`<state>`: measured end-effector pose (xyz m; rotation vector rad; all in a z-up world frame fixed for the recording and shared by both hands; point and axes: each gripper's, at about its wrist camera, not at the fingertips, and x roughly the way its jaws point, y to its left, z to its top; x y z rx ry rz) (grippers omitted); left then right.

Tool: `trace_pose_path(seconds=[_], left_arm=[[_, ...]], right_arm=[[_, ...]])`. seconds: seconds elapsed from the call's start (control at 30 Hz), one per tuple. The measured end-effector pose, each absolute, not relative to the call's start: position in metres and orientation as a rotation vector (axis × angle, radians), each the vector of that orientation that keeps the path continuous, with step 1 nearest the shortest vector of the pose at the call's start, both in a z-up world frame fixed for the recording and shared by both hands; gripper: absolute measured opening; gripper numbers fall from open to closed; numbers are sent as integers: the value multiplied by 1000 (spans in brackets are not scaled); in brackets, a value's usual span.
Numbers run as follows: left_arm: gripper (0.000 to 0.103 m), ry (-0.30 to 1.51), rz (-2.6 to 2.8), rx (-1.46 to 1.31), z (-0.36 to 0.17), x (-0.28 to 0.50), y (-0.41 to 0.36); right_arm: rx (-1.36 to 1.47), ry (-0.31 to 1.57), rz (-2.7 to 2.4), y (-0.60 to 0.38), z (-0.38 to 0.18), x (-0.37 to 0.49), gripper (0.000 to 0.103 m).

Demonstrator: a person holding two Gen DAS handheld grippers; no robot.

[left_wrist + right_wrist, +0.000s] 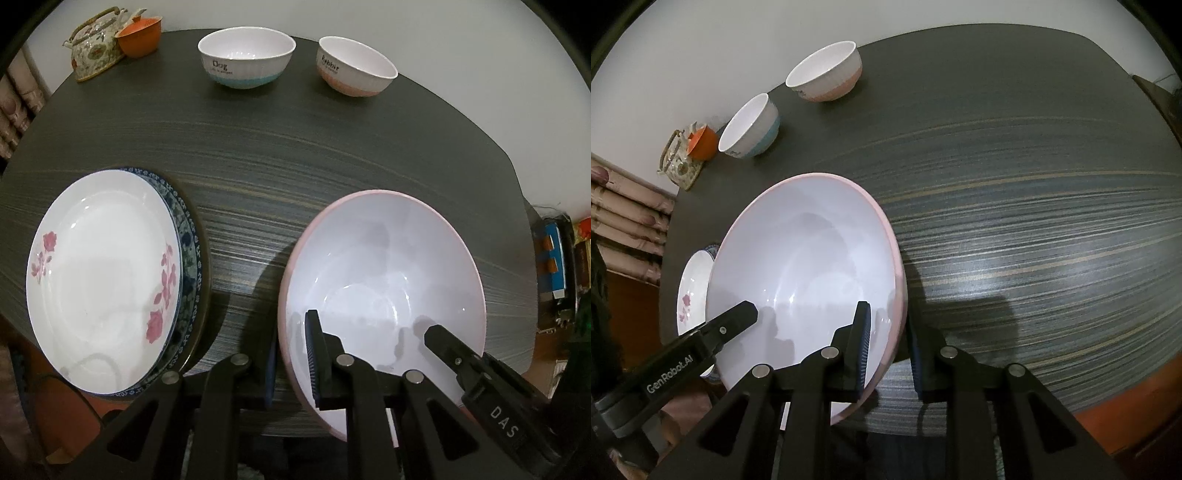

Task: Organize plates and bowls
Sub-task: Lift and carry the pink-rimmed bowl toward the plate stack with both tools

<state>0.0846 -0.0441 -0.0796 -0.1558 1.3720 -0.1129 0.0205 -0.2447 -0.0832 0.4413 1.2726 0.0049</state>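
Observation:
A large pink bowl (384,273) with a white inside is held over the dark table near its front edge. My left gripper (291,363) is shut on the bowl's left rim, one finger inside and one outside. My right gripper (888,356) is shut on the bowl's (805,273) right rim the same way. A white plate with pink flowers (99,280) lies on a blue-patterned plate (190,258) at the front left. A "Dog" bowl (246,55) with a blue base and a "Rabbit" bowl (354,66) with a pink base stand at the far edge.
A floral teapot (94,46) and an orange cup (140,35) stand at the far left corner. The striped dark table (295,155) is rounded. The stacked plates also show in the right wrist view (694,291), behind the big bowl.

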Motion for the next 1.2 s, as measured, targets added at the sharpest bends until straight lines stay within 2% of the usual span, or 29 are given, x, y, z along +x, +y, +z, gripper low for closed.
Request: trace_pose_path(seconds=[0.33,0.7,0.83,1.07,1.2], left_arm=[[14,1383,-112,-170,-82,95,-42],[14,1355,-111,-192,-74,91,-34],[15,1345,-106,-202,-70,89,-27],[21,1330,-108,-212,-61,88,-21],[29,1319,-109,-220,-56,88,-17]], right_arm=[[459,1286,14,-245,-87,17,22],[452,1273,24,-242,-82,17,34],[454,1267,13,-244,-81,18,41],[469,1236,-5,-249,-74,22,45],[474,1218,-12,-252,-68,26,48]])
